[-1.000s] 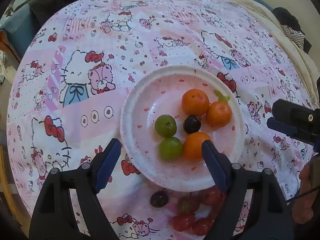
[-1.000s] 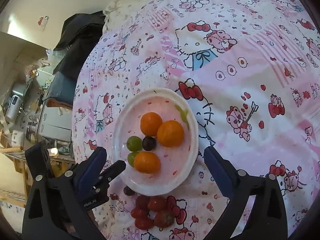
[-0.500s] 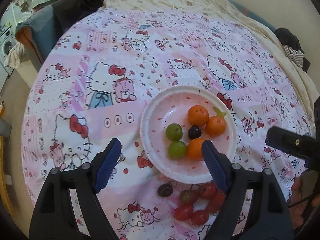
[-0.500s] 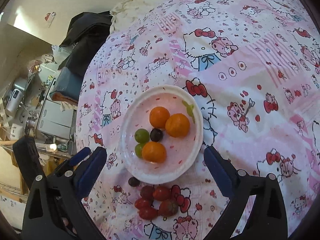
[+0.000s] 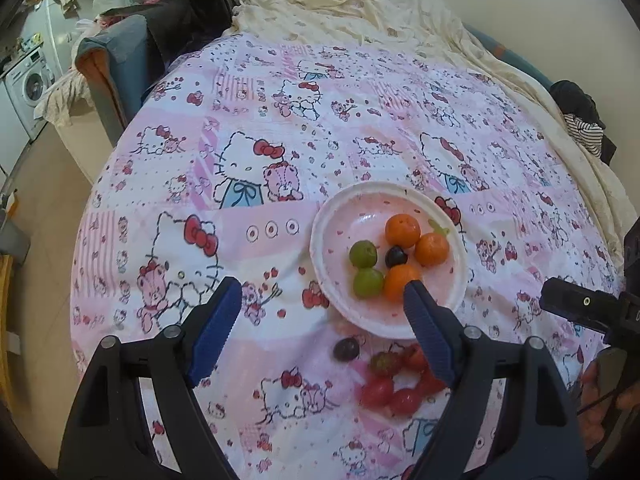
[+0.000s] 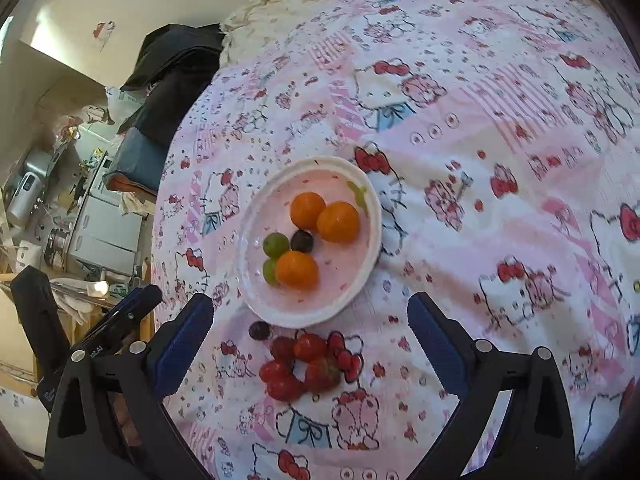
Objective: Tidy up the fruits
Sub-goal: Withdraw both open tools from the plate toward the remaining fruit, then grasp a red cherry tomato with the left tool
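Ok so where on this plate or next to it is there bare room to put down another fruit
The plate has bare room along its near-right part, beside the oranges. Its left-centre is crowded: green grapes, a dark grape, three oranges. Off the plate, the cloth to the right lies bare. The near edge is crowded by strawberries and a loose grape.

- Oranges [image 6: 307, 211], limes [image 6: 275, 244] and a grape [image 6: 302, 241] are sitting in the plate [image 6: 256, 300]
- Tomatoes [image 6: 298, 364] are lying just before the plate, on the bedspread [image 6: 480, 184]
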The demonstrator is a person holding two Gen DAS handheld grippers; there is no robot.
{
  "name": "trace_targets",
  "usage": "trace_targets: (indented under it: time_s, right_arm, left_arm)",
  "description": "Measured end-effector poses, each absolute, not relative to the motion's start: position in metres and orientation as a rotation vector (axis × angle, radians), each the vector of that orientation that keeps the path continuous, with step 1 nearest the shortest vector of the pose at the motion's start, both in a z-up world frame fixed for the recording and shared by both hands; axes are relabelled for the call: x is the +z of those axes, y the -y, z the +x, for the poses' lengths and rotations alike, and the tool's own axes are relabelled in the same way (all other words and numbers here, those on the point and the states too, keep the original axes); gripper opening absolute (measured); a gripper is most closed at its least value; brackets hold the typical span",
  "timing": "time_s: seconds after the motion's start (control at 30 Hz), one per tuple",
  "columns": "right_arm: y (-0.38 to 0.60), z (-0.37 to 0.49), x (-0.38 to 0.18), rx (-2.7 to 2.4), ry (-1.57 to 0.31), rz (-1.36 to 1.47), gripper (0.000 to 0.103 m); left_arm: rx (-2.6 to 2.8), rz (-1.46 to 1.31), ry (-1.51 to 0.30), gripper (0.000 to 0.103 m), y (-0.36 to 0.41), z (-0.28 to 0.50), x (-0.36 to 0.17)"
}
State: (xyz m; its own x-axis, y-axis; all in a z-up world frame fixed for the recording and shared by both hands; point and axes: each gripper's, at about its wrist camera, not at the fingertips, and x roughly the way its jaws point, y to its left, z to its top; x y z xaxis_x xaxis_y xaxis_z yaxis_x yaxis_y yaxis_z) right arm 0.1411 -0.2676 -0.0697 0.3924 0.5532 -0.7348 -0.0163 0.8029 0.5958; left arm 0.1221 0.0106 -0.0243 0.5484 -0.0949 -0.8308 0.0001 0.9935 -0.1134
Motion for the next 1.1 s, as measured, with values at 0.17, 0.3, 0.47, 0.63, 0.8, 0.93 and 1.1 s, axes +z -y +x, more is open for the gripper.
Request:
trace_targets:
  time_s: [0.17, 0.3, 0.47, 0.63, 0.8, 0.93, 1.1]
  right_arm:
    - [0.274, 0.126, -0.072, 0.367, -1.136, 0.566, 0.100]
    - [0.274, 0.114, -0.072, 0.361, -1.141, 0.560, 0.100]
    - [0.275, 0.099, -0.072, 0.358, -1.139, 0.549, 0.100]
    - [0.274, 0.091, -0.077, 0.356, -1.146, 0.555, 0.100]
    - [0.274, 0.089, -0.090, 0.345, -1.166, 0.578, 0.100]
    - [0.270, 0.091, -0.097, 0.351, -1.191, 0.586, 0.100]
    - [0.266, 0.095, -0.101, 0.338, -1.201, 0.566, 0.100]
  left_arm:
    - [-0.052, -0.113, -1.000, 0.080, -0.014, 0.109, -0.024]
    - [-0.048, -0.128, -1.001, 0.080, -0.017, 0.098, -0.024]
    - [-0.037, -0.127, -1.021, 0.080, -0.018, 0.084, -0.029]
    - [-0.032, -0.130, -1.053, 0.080, -0.017, 0.075, -0.037]
    - [-0.021, -0.134, -1.085, 0.080, -0.017, 0.073, -0.047]
    - [-0.007, -0.133, -1.112, 0.080, -0.017, 0.073, -0.056]
    - [0.013, -0.166, -1.157, 0.080, -0.019, 0.078, -0.071]
